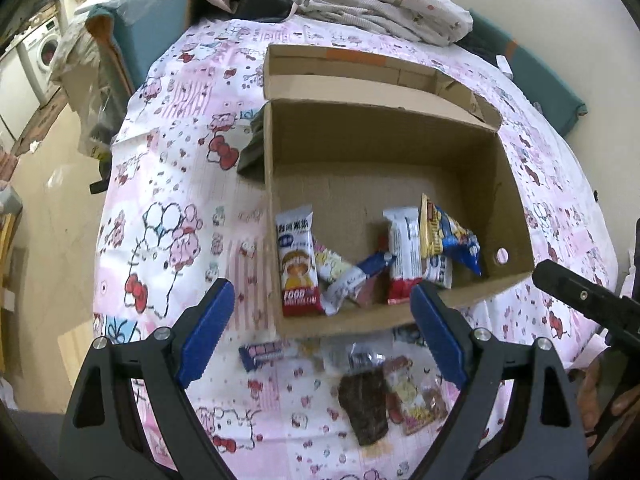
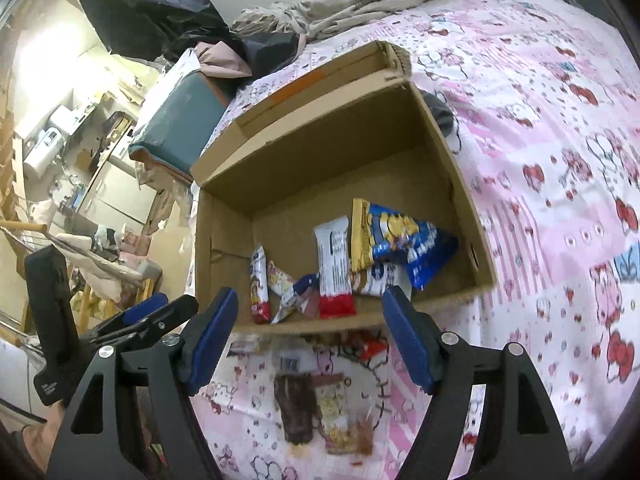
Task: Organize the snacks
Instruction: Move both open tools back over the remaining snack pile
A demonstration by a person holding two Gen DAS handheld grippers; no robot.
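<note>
Both the left tongs (image 1: 322, 322) and the right tongs (image 2: 310, 330) gape wide and grip nothing, poised above loose snack packets (image 1: 394, 396) lying on the patterned sheet just in front of the cardboard box (image 1: 516, 216). Inside the box, more snacks (image 2: 340, 268) crowd its near wall. Only the left view shows a small blue packet (image 1: 262, 354) before the box's near-left corner.

A pink cartoon-print sheet (image 1: 168, 184) covers the bed, with crumpled floral bedding (image 1: 384, 4) heaped at its far end and a washing machine (image 1: 44, 52) beyond it.
</note>
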